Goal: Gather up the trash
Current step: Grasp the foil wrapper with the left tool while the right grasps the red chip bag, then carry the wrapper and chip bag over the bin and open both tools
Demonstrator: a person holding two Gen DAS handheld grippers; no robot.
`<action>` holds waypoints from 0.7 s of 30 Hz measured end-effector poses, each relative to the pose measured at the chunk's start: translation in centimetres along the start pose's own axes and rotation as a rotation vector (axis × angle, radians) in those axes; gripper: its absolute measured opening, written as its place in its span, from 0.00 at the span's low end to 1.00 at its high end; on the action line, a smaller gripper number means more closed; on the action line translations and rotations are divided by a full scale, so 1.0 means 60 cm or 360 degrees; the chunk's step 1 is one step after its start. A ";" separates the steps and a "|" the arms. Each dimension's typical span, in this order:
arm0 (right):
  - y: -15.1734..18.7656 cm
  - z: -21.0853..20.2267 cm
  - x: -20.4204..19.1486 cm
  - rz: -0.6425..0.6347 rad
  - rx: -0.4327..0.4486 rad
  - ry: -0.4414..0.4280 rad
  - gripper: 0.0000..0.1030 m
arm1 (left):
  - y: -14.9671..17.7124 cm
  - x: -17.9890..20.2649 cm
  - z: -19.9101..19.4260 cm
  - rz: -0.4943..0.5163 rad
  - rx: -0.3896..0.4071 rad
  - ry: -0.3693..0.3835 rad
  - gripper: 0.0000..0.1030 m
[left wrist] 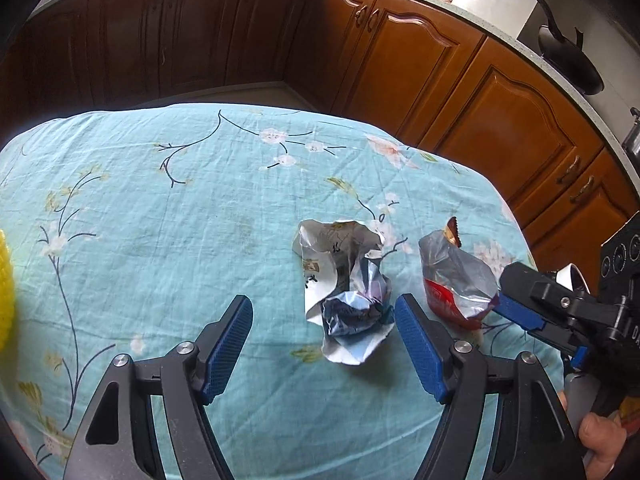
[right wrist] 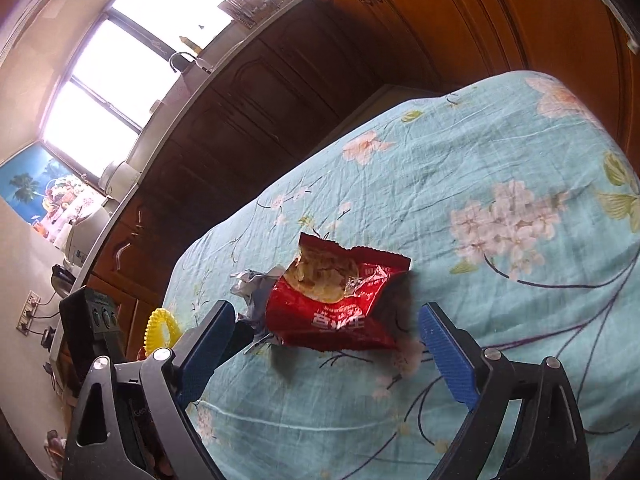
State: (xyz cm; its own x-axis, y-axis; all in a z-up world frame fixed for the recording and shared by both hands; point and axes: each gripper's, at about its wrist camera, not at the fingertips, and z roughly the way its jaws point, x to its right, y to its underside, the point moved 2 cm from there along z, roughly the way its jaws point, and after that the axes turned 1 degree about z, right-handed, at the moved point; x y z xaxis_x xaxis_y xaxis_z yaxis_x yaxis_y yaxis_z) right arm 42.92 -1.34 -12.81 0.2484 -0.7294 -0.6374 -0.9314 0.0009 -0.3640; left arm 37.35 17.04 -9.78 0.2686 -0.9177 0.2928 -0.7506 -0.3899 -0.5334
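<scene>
Floral tablecloth point(right wrist: 480, 152), red snack bag point(right wrist: 340, 304) with Chinese lettering, crumpled printed wrapper point(left wrist: 344, 280)

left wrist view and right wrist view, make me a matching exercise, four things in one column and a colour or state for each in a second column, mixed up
Things:
1. snack bag
2. crumpled wrapper
3. left tongs
4. tablecloth

Colour or state:
A. light blue with a flower print
B. white and silver, crushed into a wad
C. open, holding nothing
D. red, torn open, silver inside

Right pairs: 1-D, 2-B, 3-C, 4-A
</scene>
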 end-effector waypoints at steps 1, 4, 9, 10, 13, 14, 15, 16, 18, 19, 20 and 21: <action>-0.001 0.010 0.002 0.0007 -0.0024 0.0010 0.85 | -0.006 -0.004 0.006 -0.0010 0.0002 0.0003 0.71; -0.002 0.031 0.007 0.0014 -0.0070 0.0040 0.55 | -0.016 -0.011 0.025 -0.0011 -0.0006 -0.0023 0.67; 0.011 0.013 0.010 -0.0019 -0.0023 0.0031 0.37 | -0.012 0.003 0.038 0.0043 -0.0009 0.0054 0.30; 0.014 0.006 0.013 -0.0017 -0.0013 0.0028 0.37 | -0.010 0.008 0.037 0.0066 0.0001 0.0035 0.27; 0.023 -0.021 0.017 -0.0023 0.0026 0.0019 0.35 | -0.007 0.022 0.028 0.0111 0.0028 0.0040 0.22; 0.026 -0.033 0.018 -0.0028 0.0042 0.0021 0.35 | -0.004 0.027 0.025 0.0114 0.0028 0.0065 0.22; 0.028 -0.044 0.023 -0.0034 0.0056 0.0018 0.35 | 0.001 0.033 0.018 0.0124 0.0033 0.0078 0.22; 0.032 -0.055 0.024 -0.0041 0.0071 0.0019 0.35 | 0.007 0.039 0.012 0.0138 0.0038 0.0086 0.22; 0.043 -0.081 0.028 -0.0060 0.0102 0.0035 0.35 | 0.019 0.053 0.003 0.0158 0.0040 0.0111 0.21; 0.047 -0.091 0.029 -0.0074 0.0118 0.0051 0.35 | 0.025 0.059 -0.003 0.0163 0.0039 0.0128 0.22; 0.052 -0.103 0.030 -0.0087 0.0133 0.0067 0.35 | 0.033 0.066 -0.009 0.0171 0.0038 0.0144 0.21; 0.057 -0.115 0.034 -0.0095 0.0146 0.0080 0.35 | 0.040 0.074 -0.014 0.0178 0.0038 0.0158 0.21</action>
State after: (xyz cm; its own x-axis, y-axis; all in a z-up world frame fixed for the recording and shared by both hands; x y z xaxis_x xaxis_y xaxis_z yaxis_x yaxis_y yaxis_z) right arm 38.39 -7.52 -10.68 0.2867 -0.7634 -0.5788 -0.8865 0.0177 -0.4625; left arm 36.20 12.10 -9.10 0.1224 -0.9439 0.3068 -0.7578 -0.2886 -0.5852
